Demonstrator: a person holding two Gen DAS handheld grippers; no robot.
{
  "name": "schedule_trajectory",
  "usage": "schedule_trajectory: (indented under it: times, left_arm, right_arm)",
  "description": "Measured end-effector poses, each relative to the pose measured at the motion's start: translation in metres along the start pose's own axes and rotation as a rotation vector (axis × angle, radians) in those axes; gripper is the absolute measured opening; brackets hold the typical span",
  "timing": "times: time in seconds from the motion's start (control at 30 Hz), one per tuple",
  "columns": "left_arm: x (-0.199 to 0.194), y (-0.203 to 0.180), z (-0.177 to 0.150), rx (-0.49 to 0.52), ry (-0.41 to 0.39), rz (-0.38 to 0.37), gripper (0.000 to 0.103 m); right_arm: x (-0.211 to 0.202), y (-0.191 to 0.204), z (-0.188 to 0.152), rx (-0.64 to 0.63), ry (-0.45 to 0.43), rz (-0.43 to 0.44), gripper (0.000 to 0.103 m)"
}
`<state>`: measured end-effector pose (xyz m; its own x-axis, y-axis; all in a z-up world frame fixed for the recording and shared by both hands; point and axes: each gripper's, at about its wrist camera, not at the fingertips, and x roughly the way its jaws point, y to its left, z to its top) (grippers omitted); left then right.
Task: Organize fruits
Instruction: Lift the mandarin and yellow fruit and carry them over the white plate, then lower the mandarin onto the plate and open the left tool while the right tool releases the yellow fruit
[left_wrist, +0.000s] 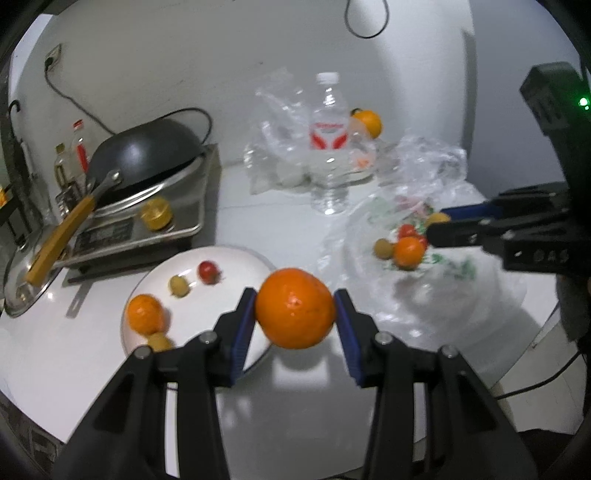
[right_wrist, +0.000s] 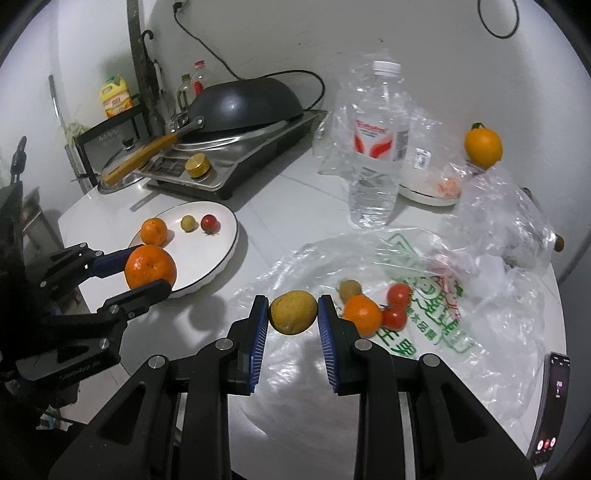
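Black fingers with blue pads fill the foreground of both wrist views. Left gripper (left_wrist: 295, 308): pads pinch a large orange (left_wrist: 295, 308) on its two sides, held clear of the bench, just beside the near rim of the white plate (left_wrist: 236, 258). From the right wrist view the same orange (right_wrist: 150, 266) hangs over the plate's near-left edge (right_wrist: 221, 266), clamped in the left gripper (right_wrist: 150, 266).

Right gripper (right_wrist: 293, 314): pads pinch a yellow-brown fruit (right_wrist: 293, 312), rough-skinned, kind unclear. It is held above the crumpled clear plastic bag (right_wrist: 424, 258) with green print, spread on the white bench (right_wrist: 288, 192).

On the plate: a small orange (right_wrist: 154, 231), a small yellow-green fruit (right_wrist: 187, 223), a red tomato (right_wrist: 209, 222). The left wrist view shows one more small yellowish fruit (left_wrist: 159, 341) at the plate's near edge, partly hidden by the finger.

On the bag, just right of the right gripper: an orange (right_wrist: 362, 315), two red tomatoes (right_wrist: 399, 293) close together, a small brownish-green fruit (right_wrist: 350, 288) behind them.

Further back: clear water bottle (right_wrist: 378, 147) with a red-and-white label, upright. Another orange (right_wrist: 483, 145) with a stem sits at the far right near the wall. Dark wok (right_wrist: 243, 101) with a wooden handle rests on a steel cooker (right_wrist: 229, 166). A phone (right_wrist: 552, 406) with a lit screen lies at the bench's right edge.
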<state>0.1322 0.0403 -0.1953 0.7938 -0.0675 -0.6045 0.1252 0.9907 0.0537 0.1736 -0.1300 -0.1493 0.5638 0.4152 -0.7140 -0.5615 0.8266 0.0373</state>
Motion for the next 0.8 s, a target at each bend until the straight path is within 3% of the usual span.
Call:
schedule_trajectory:
  times: [0.2,0.8]
  left_arm:
    - [0.009,0.037,-0.021,-0.026,0.032,0.081,0.044]
    - [0.032,0.067,-0.038,-0.061,0.084,0.069,0.044]
  right_arm:
    - [0.005,0.014,0.006,-0.030,0.008,0.000,0.029]
    - [0.033,0.038,0.017,-0.058,0.048,0.013,0.029]
